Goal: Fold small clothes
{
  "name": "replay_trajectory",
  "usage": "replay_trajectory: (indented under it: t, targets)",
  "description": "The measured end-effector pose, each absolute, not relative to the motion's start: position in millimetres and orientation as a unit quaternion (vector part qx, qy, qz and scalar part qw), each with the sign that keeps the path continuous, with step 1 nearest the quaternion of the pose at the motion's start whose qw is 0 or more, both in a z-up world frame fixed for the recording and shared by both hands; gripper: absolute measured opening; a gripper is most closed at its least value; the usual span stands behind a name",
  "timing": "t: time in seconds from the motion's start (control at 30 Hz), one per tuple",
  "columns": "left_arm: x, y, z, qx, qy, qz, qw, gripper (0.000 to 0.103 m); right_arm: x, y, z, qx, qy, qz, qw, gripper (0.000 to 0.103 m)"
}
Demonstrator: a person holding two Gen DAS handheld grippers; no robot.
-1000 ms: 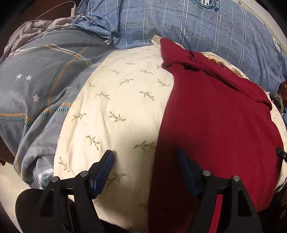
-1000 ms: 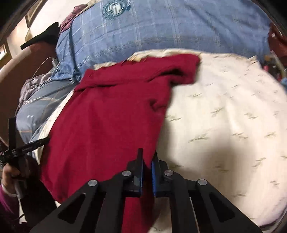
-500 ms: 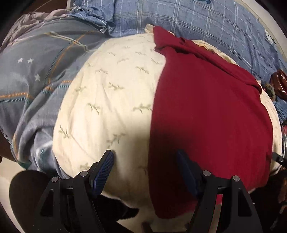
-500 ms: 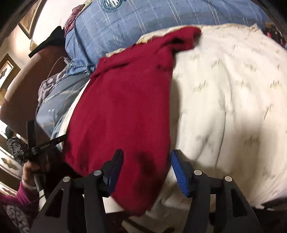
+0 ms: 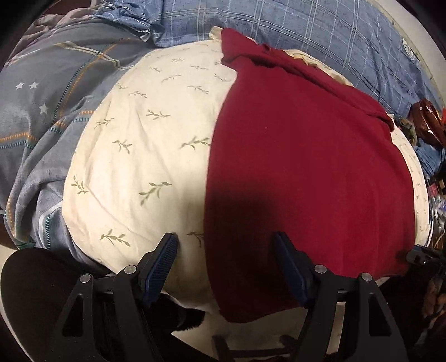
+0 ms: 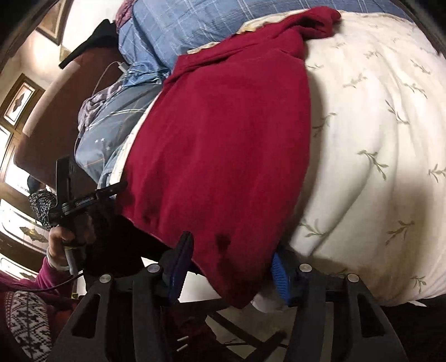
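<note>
Bedroom setting, warm indoor light

A brown headboard (image 6: 53, 117) stands at the bed's left edge; framed pictures (image 6: 19, 101) hang on the pale wall (image 6: 83, 16) beside it. Blue plaid bedding (image 5: 306, 27) lies along the far edge, grey starred bedding (image 5: 41, 111) at the left.

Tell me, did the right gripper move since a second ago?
Yes. The right gripper opened and pulled back toward the near edge of the pillow, letting go of the red shirt.

A small white label on the left claw (image 6: 83, 201) is too blurred to read.
</note>
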State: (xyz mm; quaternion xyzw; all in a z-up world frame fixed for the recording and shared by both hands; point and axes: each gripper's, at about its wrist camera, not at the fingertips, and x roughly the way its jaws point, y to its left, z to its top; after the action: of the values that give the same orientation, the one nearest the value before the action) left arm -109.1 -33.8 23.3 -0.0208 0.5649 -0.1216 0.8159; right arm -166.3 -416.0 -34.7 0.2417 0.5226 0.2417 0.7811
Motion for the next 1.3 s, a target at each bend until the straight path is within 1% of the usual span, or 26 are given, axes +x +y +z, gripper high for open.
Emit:
replay_trajectory:
  t: [0.13, 0.27, 0.33, 0.47, 0.9, 1.0, 1.07, 1.1, 1.13, 1.17, 1.2, 1.23, 1.27, 1.3]
  targets:
    - [-110, -35, 22, -0.025, 0.568, -0.119, 0.814, 0.07, -165, -412, -38, 0.239, 0.531, 0.246, 0.775, 0.055]
    - [-113, -40, 22, -0.023, 0.576, -0.124, 0.808, 0.07, -162, -411, -41, 0.245, 0.535, 0.247, 0.77, 0.05]
    - [-114, -43, 21, -0.016, 0.576, -0.122, 0.808, 0.07, -160, -410, -41, 0.244, 0.536, 0.247, 0.77, 0.049]
    - [-114, -47, 21, -0.008, 0.576, -0.116, 0.809, 0.07, -157, -407, -40, 0.247, 0.537, 0.249, 0.767, 0.052]
    - [-118, -48, 19, -0.009, 0.572, -0.107, 0.813, 0.071, -161, -412, -39, 0.247, 0.535, 0.245, 0.77, 0.052]
    - [-119, -49, 19, -0.004, 0.571, -0.107, 0.814, 0.07, -162, -410, -40, 0.247, 0.532, 0.247, 0.771, 0.046]
    - [-120, -50, 19, -0.005, 0.571, -0.106, 0.814, 0.07, -163, -405, -40, 0.239, 0.533, 0.246, 0.774, 0.031]
    - [-120, -49, 20, -0.007, 0.57, -0.106, 0.815, 0.066, -163, -404, -39, 0.234, 0.533, 0.246, 0.775, 0.027]
    - [-121, -48, 20, -0.01, 0.569, -0.107, 0.815, 0.063, -163, -404, -39, 0.231, 0.532, 0.246, 0.776, 0.019]
    - [-122, -48, 21, -0.014, 0.566, -0.112, 0.817, 0.053, -163, -404, -37, 0.23, 0.53, 0.247, 0.778, 0.017]
    - [-124, -49, 22, -0.012, 0.563, -0.117, 0.818, 0.04, -163, -404, -35, 0.229, 0.527, 0.248, 0.78, 0.016]
    - [-125, -48, 23, -0.01, 0.562, -0.124, 0.818, 0.033, -164, -403, -34, 0.227, 0.525, 0.249, 0.782, 0.015]
    - [-126, -50, 24, -0.015, 0.563, -0.138, 0.814, 0.02, -164, -403, -33, 0.226, 0.522, 0.25, 0.784, 0.013]
    - [-126, -50, 25, -0.016, 0.564, -0.141, 0.814, 0.016, -165, -404, -31, 0.227, 0.519, 0.25, 0.785, 0.013]
